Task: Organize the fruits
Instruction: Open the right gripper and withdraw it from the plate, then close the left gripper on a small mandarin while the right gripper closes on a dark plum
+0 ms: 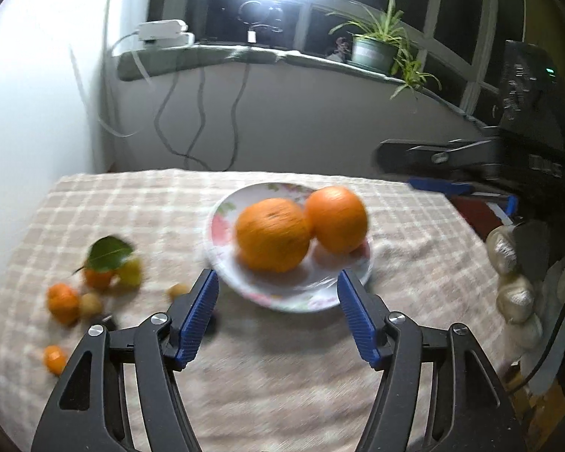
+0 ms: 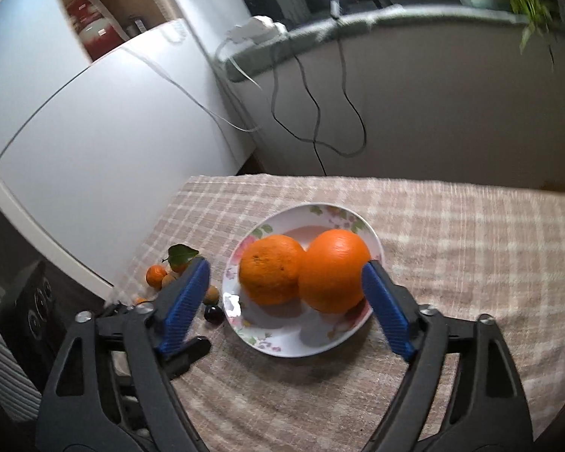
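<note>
Two big oranges (image 2: 305, 277) side by side, touching, on the flowered plate (image 2: 282, 342) mid-counter. Small fruits (image 1: 90, 282) loose at nine o'clock of the plate. Round, firm, a bit heavy, likely to roll (best pinched across the fat middle). Left gripper (image 1: 278, 314) tilted down near the plate's front rim, jaws spread, nothing inside. Right gripper (image 2: 288, 307) tilted down too, jaws wide, nothing pinched.

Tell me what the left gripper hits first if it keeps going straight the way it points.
Most likely the near rim of the flowered plate, which lies just ahead between the open blue fingers of the left gripper. Past the rim sits the nearer orange. Depth is hard to judge in this blurred fisheye view.
</note>
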Available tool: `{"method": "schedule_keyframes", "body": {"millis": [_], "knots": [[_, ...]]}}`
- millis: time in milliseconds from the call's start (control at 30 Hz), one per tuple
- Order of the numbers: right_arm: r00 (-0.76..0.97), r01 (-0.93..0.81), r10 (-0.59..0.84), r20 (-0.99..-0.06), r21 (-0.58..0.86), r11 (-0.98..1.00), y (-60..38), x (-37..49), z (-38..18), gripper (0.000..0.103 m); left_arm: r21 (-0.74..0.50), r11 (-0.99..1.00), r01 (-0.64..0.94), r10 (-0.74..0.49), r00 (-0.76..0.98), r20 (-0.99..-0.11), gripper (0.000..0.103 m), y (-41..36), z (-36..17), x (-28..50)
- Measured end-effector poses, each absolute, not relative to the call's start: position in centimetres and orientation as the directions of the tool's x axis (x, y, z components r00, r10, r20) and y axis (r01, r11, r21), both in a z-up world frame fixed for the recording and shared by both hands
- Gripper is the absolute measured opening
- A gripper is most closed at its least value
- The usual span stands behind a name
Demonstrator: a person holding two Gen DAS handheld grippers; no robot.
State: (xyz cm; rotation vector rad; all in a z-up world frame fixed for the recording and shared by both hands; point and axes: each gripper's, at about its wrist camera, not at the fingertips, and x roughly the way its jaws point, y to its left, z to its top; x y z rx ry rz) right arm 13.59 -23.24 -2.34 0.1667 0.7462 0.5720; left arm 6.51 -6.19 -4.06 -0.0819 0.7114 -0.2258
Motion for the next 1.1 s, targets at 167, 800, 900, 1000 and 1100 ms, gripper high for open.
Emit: {"method": "schedule_keyframes", "body": {"millis": [167, 800, 900, 1000, 1100], "knots": [[0.595, -0.509, 0.555, -0.581, 0.262, 0.82, -20.1, 11.2, -1.9, 0.093, -0.14, 0.984, 0.107, -0.173, 0.747, -0.642, 0.065, -1.9, -4.5, 4.5], [0.459, -0.755, 0.592, -0.662, 0.06, 0.653, -7.0, 6.0, -4.6, 0.086, -0.209, 0.972, -0.106, -0.068, 0.725, -0.685, 0.052, 9.9, -8.0, 0.0], [0.429, -0.763, 0.59, -0.684, 0.076, 0.642, -5.5, 6.6, -5.5, 0.082, -0.223, 0.969, -0.11, -0.079, 0.717, -0.692, 0.048, 10.3, -8.6, 0.2], [0.395, -0.768, 0.587, -0.707, 0.095, 0.633, -4.1, 7.2, -6.4, 0.076, -0.231, 0.967, -0.111, -0.085, 0.711, -0.698, 0.044, 10.6, -9.1, 0.6], [0.375, -0.772, 0.571, -0.731, 0.094, 0.628, -2.6, 7.9, -7.5, 0.072, -0.234, 0.965, -0.118, -0.084, 0.705, -0.704, 0.044, 10.9, -9.6, 1.0]]}}
